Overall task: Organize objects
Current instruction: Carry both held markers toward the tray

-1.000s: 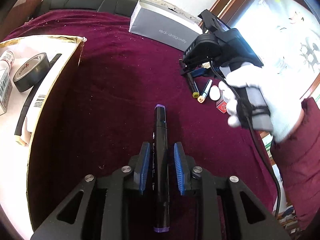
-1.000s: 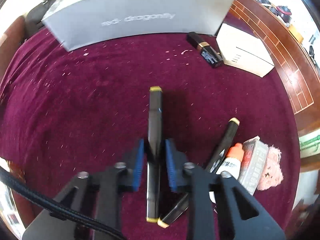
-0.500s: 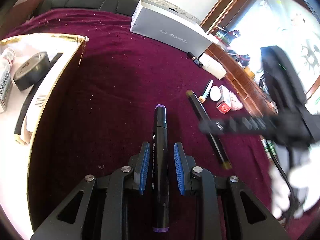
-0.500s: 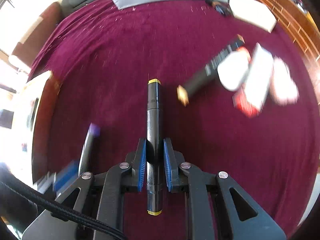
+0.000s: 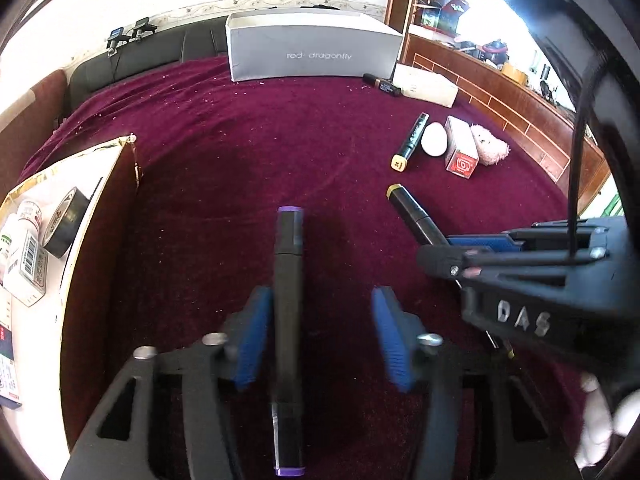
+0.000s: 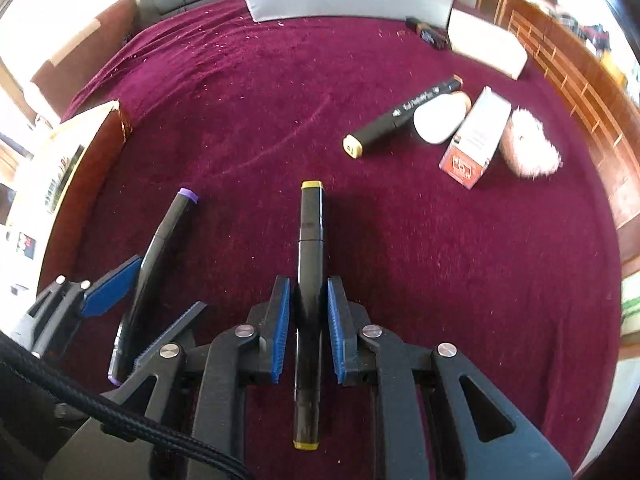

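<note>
Room: wide bare red cloth lies between the gold-edged box on the left and the gray box at the back.
Edges: a wood rail runs along the right side of the cloth.
Left gripper: its blue pads stand wide apart; the purple-tipped marker touches only the left pad.
Right gripper: its pads press both sides of the yellow-tipped marker, which points forward.
Cloth: soft, fuzzy, dark red, with tiny pale specks.
Markers: three, long and black; the third marker lies flat on the cloth just beside a white egg shape.
Small things: one red-ended carton, one fluffy pink puff, close together.
Gold-edged box: one black tape roll inside.
</note>
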`<state>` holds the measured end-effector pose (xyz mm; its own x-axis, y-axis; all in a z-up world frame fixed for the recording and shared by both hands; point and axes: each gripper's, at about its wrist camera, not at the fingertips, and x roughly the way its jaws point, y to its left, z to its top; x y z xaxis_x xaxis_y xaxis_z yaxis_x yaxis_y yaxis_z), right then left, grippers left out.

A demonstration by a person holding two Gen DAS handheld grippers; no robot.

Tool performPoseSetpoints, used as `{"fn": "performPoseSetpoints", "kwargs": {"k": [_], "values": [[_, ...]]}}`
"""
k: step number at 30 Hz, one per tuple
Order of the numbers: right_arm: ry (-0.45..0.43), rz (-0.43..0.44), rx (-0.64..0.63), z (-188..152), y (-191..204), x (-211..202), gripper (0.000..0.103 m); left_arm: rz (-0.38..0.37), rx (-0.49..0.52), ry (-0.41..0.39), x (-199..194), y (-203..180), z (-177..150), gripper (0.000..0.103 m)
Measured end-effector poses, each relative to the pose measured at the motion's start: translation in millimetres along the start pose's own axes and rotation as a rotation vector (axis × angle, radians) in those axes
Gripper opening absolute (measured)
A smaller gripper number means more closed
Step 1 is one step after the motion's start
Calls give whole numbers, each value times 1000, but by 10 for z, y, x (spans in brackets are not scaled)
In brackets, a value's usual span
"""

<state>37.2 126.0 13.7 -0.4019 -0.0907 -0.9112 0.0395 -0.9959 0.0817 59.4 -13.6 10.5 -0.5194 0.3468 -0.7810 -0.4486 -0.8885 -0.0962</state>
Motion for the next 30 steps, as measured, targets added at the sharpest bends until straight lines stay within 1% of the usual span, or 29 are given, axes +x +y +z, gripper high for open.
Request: {"fn": "performPoseSetpoints", "kwargs": {"k": [1,2,3,5,8,12,14,15,17,19,21,23,26,28,30], "values": [[-17,-16,-15,-29,31,-6,16,-17,-9,6,6,21,6,12],[-26,-23,-20,-65,21,-43,13,-44,-37,10,-1,63,7,11],[-32,-23,-20,-77,20,-51,12,-58,-65,13,-19,98,6,11],[-34,42,17,-76,-15,-52,12,-78,-98,-7,-93,156,-4,11],[-67,93,52,-138,-79,-181,12,-97,-110,-50,-288,212,-13,11],[-110,198,95,-194,-102,-395,12,-126,-129,-110,-613,313,-33,11],[-131,232,99,-194,-62,-486,13,-133,-141,-150,-799,394,-41,11],[-156,261,92,-192,-18,-570,13,-133,-147,-167,-880,443,-51,11],[-189,264,75,-184,74,-685,13,-136,-165,-204,-1067,574,-83,11],[-235,290,46,-170,197,-828,13,-123,-171,-239,-1240,700,-117,12],[-260,309,22,-144,329,-924,13,-98,-185,-270,-1409,864,-148,12],[-268,345,-11,-97,493,-1008,13,-70,-211,-292,-1551,1068,-169,12],[-248,419,-53,-24,788,-1050,13,1,-253,-311,-1663,1368,-211,12],[-219,477,-80,31,999,-1021,13,43,-285,-296,-1646,1569,-250,12],[-179,533,-99,79,1242,-945,13,66,-301,-268,-1582,1692,-307,12]]}}
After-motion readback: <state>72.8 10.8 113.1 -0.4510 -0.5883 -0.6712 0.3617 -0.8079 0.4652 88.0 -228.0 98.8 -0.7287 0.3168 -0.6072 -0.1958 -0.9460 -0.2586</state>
